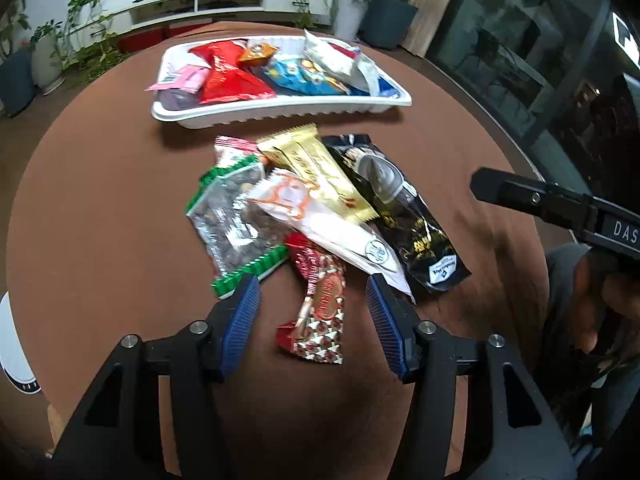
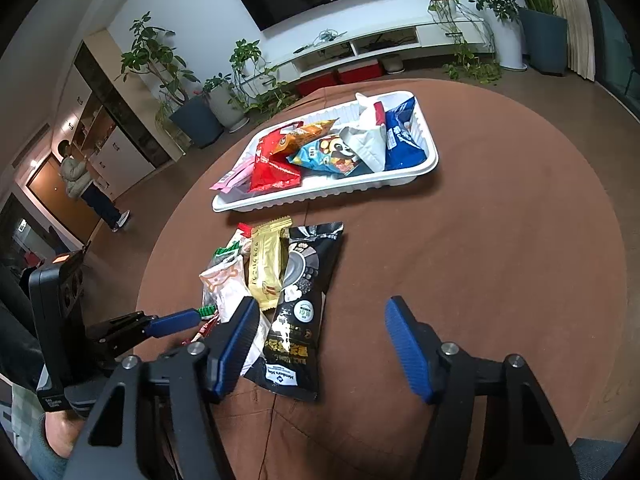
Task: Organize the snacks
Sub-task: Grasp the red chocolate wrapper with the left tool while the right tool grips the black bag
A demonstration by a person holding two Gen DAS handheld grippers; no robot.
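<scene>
Nearest the camera, the left hand-held gripper (image 1: 314,322) stood spread, its blue pads either side of the red-and-silver candy packet (image 1: 318,312) and pinching nothing. That packet lay at the near edge of the loose pile on the brown worktop (image 1: 100,200). The right hand-held gripper (image 2: 322,346) was spread too and empty, hovering over the near end of the black packet (image 2: 302,300), on the pile's right side. Just beyond the candy packet, the white packet (image 1: 320,220) overlapped the gold bar (image 1: 316,172) and the green-edged clear bag (image 1: 232,216). Farther still, apart from the pile, the white tray (image 1: 280,114) already held several snacks. The step in hand looked like picking the next loose snack; the left fingers would need to lower, close on the candy packet, then carry it to the tray.
</scene>
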